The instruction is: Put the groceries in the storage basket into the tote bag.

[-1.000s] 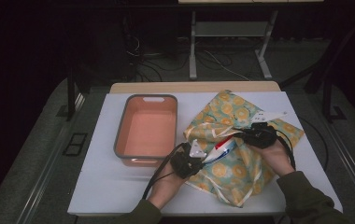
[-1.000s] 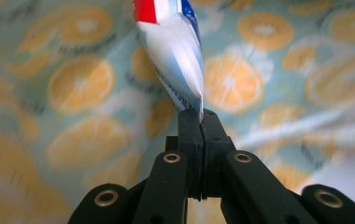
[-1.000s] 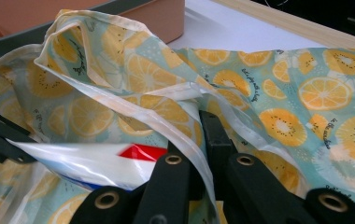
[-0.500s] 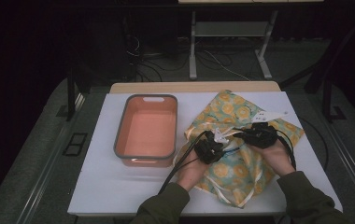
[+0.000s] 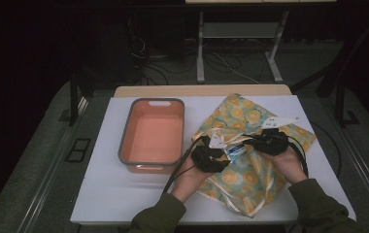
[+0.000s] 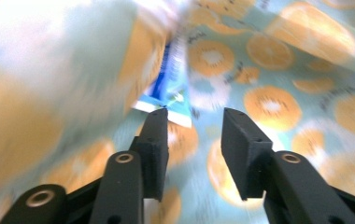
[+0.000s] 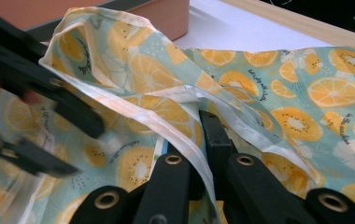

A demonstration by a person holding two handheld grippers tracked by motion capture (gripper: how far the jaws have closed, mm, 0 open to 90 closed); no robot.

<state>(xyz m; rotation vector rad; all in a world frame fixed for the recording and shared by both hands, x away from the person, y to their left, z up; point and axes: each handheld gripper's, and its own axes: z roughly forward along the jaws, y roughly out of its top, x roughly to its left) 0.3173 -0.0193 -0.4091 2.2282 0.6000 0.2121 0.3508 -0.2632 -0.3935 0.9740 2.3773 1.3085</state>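
On a white tabletop [image 5: 105, 194], an empty orange bin [image 5: 152, 136] stands at left. Just beside it, the left gripper [image 6: 193, 122] has just been opening its jaws, now spread with nothing pinched, before a blue-and-white tube [image 6: 168, 88] in the citrus-print cloth bag [image 5: 250, 170]. The right gripper [image 7: 199, 140] pinches the bag's white-edged rim. Judged midway: the tube remains inside.
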